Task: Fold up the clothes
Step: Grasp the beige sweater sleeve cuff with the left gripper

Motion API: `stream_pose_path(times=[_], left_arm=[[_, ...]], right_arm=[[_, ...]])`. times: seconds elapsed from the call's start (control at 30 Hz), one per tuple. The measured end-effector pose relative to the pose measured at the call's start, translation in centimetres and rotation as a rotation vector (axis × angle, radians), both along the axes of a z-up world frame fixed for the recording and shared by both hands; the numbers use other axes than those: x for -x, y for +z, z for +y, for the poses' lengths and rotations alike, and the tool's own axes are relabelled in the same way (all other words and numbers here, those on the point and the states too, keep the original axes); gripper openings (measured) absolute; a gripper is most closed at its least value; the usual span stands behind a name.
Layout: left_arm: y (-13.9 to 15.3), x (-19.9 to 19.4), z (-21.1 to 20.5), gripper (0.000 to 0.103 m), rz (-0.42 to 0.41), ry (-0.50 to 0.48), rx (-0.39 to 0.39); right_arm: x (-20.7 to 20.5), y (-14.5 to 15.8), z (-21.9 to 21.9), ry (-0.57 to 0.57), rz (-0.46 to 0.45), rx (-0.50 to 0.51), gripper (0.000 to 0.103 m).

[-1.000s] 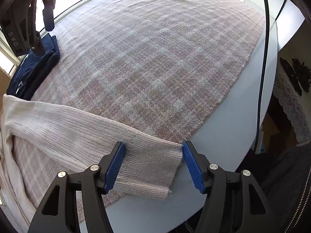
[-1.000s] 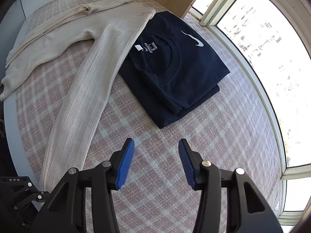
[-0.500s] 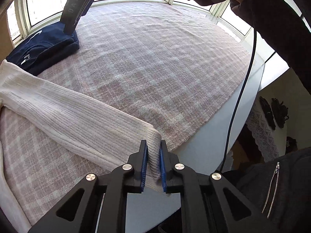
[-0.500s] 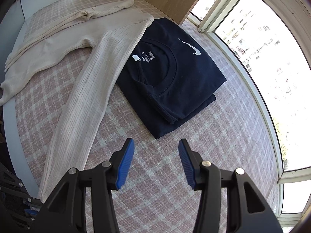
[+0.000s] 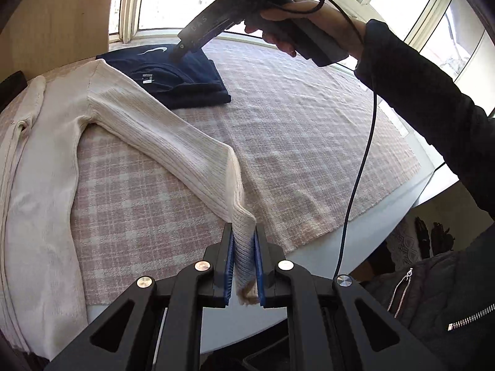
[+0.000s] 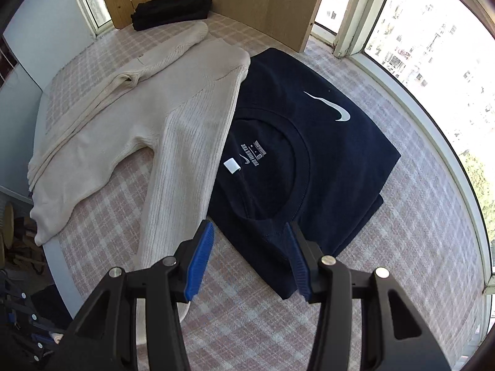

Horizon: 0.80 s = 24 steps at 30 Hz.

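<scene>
The cream sweater (image 5: 46, 154) lies spread on the checked cloth (image 5: 309, 130) that covers the surface, its shoulder touching the folded navy T-shirt (image 6: 309, 154). The left tongs (image 5: 243, 266) are closed on the cuff of the long sleeve (image 5: 173, 142), which rises from the cloth near the sweater's body up to the pads.

The main risk, I think, is in this thin grip: only the ribbed end of the cuff is between the pads, and the knit is soft and stretchy — if the sleeve is pulled against the weight of the sweater, the cuff may slip out, or the whole sweater may drag across the cloth and push the T-shirt out of its fold. The sleeve could also twist while it is carried over.

The left tongs point steeply down toward the cuff. The right tongs (image 6: 247, 259) stand wide apart and hold nothing; they hang above the near corner of the T-shirt, beside the sleeve, held by a hand (image 5: 297, 27) in a dark jacket sleeve (image 5: 433, 108).
</scene>
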State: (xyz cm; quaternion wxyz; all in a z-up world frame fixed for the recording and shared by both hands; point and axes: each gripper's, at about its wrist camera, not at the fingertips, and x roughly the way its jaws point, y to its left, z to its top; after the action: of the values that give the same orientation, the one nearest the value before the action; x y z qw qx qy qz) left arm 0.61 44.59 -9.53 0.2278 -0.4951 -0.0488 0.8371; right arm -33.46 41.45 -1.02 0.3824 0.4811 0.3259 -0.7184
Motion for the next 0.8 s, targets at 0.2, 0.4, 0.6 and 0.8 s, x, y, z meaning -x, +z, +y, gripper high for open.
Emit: stream_pose_path(times=[0.2,0.4,0.6,0.8], left_arm=[[0.7,-1.5,-4.7,0.011,0.022,0.126,0.014],[0.7,-2.4,-8.1,0.011,0.026,0.213,-0.032],[0.9,-3.0,-9.4,0.011,0.041,0.246,-0.052],[1.0,-3.4,-10.6,0.009,0.048,0.272,-0.07]], right_arm=[[3.7,-1.7,-9.7,0.04,0.014,-0.016,0.047],[7.0,-4.8,-13.5,-0.009,0.004,-0.128,0.047],[8.8,-4.3,-13.9,-0.057,0.001,-0.127,0.047],[9.7,-5.2,-14.4,-0.062,0.035,-0.204,0.047]])
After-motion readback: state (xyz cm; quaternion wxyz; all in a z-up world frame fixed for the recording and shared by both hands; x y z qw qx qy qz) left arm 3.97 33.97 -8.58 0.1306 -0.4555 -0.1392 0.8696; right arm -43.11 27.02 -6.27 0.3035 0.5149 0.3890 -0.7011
